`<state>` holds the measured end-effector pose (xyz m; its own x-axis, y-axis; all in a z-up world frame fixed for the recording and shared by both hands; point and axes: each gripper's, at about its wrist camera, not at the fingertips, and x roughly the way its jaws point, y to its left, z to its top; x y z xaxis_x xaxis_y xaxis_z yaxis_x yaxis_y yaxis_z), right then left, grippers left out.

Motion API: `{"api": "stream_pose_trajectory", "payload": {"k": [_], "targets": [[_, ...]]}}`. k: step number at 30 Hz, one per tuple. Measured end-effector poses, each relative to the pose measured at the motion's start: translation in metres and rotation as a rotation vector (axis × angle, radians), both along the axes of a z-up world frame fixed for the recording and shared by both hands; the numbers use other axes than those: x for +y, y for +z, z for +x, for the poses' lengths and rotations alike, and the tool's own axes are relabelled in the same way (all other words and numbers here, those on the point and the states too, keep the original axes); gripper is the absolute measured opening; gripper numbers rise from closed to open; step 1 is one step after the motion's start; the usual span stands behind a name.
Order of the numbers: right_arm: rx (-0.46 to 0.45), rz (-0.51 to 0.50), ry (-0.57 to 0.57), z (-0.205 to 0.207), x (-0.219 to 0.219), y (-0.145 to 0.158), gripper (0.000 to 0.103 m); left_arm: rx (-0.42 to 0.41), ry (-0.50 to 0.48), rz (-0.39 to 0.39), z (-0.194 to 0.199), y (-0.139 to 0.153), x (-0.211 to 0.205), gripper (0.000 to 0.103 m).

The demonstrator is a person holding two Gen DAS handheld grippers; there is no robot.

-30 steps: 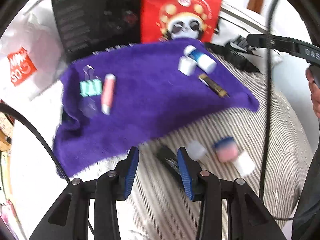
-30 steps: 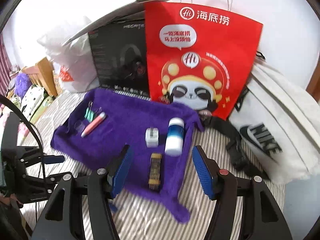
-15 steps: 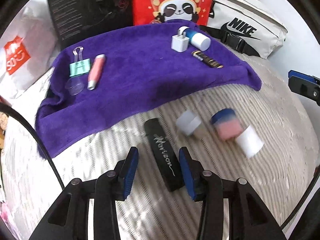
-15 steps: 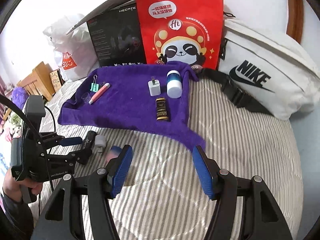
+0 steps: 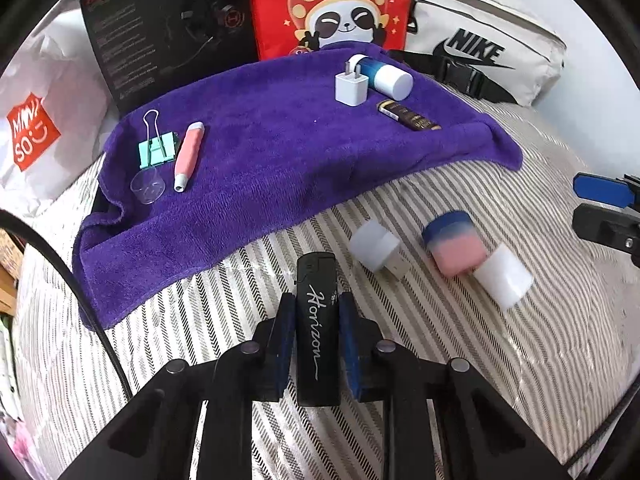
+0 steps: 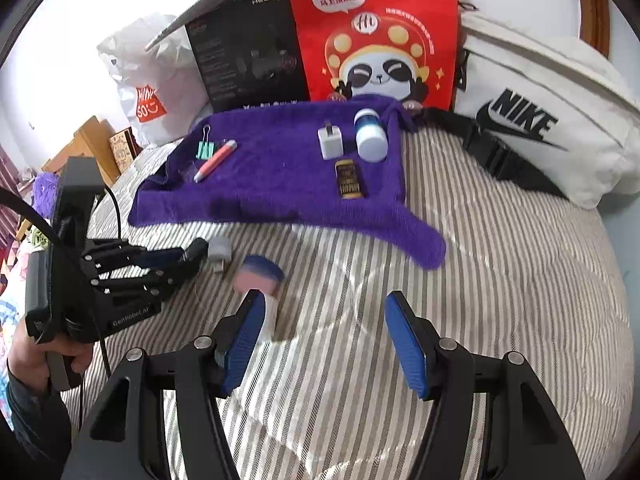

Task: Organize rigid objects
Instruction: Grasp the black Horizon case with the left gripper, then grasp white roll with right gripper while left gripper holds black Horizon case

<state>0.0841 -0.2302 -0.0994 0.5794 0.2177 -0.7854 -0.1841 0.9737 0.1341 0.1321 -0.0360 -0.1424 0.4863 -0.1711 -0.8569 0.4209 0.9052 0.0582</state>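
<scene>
The striped grey-and-white bedcover is woven cloth with a slight sheen. Across its far edge lies a fluffy purple towel, deep-piled and matt. The black plastic lighter shines glossy, its script silvery. On the towel's left edge, the mint-green binder clip has bright wire handles of metal, and the small clear cup looks like transparent plastic. The red paper bag is smooth, faintly glossy.

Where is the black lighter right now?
Left wrist view, bottom centre: the black lighter lies on the striped bedspread between the closing left hand-held gripper pads.
</scene>
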Motion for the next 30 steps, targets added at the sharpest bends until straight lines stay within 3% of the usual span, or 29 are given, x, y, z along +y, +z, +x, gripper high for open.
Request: {"api": "stream_pose_trajectory", "payload": {"k": [5,8,19,22,23,25,30], "targets": [[0.032,0.008,0.027,-0.003,0.005,-0.016,0.062,0.004,0.023,-0.036,0.002,0.000,0.004,0.021],[0.045,0.015,0.056,-0.005,0.015,-0.023,0.062,-0.016,0.013,-0.003,-0.005,0.001,0.006,0.021],[0.039,-0.013,0.114,0.005,0.057,-0.042,0.061,-0.007,0.109,-0.048,-0.013,0.001,0.057,0.021],[0.022,-0.096,0.094,0.009,0.067,-0.051,0.043,-0.009,0.120,-0.052,-0.016,0.001,0.064,0.021],[0.006,-0.126,0.086,0.009,0.070,-0.051,0.031,-0.010,0.120,-0.055,-0.017,0.001,0.066,0.021],[-0.002,-0.166,0.074,0.008,0.072,-0.052,0.030,-0.012,0.112,-0.051,-0.019,0.001,0.067,0.022],[0.013,-0.147,0.079,0.004,0.062,-0.051,0.030,-0.025,0.098,-0.026,-0.025,0.001,0.067,0.022]]}}
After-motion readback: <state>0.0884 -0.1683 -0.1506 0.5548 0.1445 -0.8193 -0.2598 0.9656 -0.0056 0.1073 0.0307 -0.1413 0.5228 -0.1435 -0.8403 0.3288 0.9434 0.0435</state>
